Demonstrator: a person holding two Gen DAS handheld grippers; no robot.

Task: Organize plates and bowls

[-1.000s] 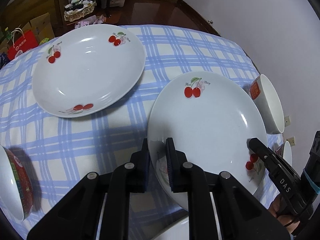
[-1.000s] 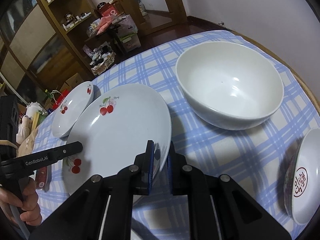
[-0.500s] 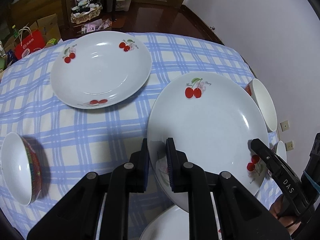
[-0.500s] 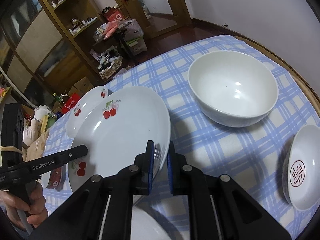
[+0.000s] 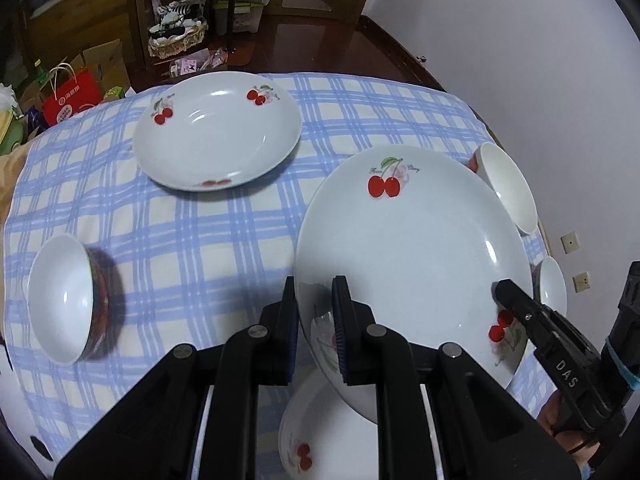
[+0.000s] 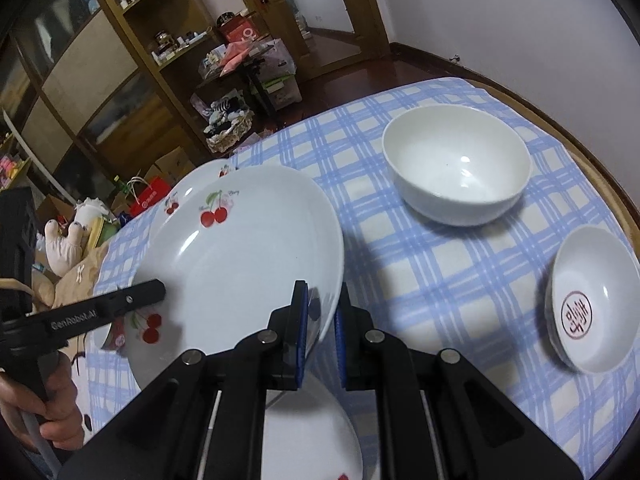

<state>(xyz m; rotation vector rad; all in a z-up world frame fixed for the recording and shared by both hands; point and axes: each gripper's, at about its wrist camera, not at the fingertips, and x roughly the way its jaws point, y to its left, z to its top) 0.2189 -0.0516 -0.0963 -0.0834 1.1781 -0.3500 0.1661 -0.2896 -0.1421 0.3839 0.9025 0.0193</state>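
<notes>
Cherry plate [image 5: 412, 256], white with red cherries printed near its rim, hangs tilted above the table, gripped at two opposite edges. The left gripper [image 5: 314, 316] is clenched on its near left rim, one pad under the plate and one on top; the right gripper [image 6: 320, 326] is clamped the same way on the opposite rim, its tip also showing in the left view at the plate's lower right edge. Directly beneath the raised plate, at the near edge of the table, lies another plate with cherries [image 5: 320, 436], only partly in view. A third cherry plate [image 5: 216, 130] sits flat on the blue checked tablecloth [image 5: 192, 236] farther back on the left, well apart from the held one. A small bowl with a red patterned outside [image 5: 66, 300] stands near the left edge of the cloth. On the right side of the table a large white bowl [image 6: 456, 164] stands upright, and nearer the camera a small white dish with a red stamp mark [image 6: 592, 302] lies beside the table's edge. A hand [image 6: 48, 408] holds the left gripper's handle at the lower left of the right view. Behind the table are wooden shelves [image 6: 92, 56], a basket [image 5: 178, 38] and a red paper bag [image 5: 72, 96] on the floor.
</notes>
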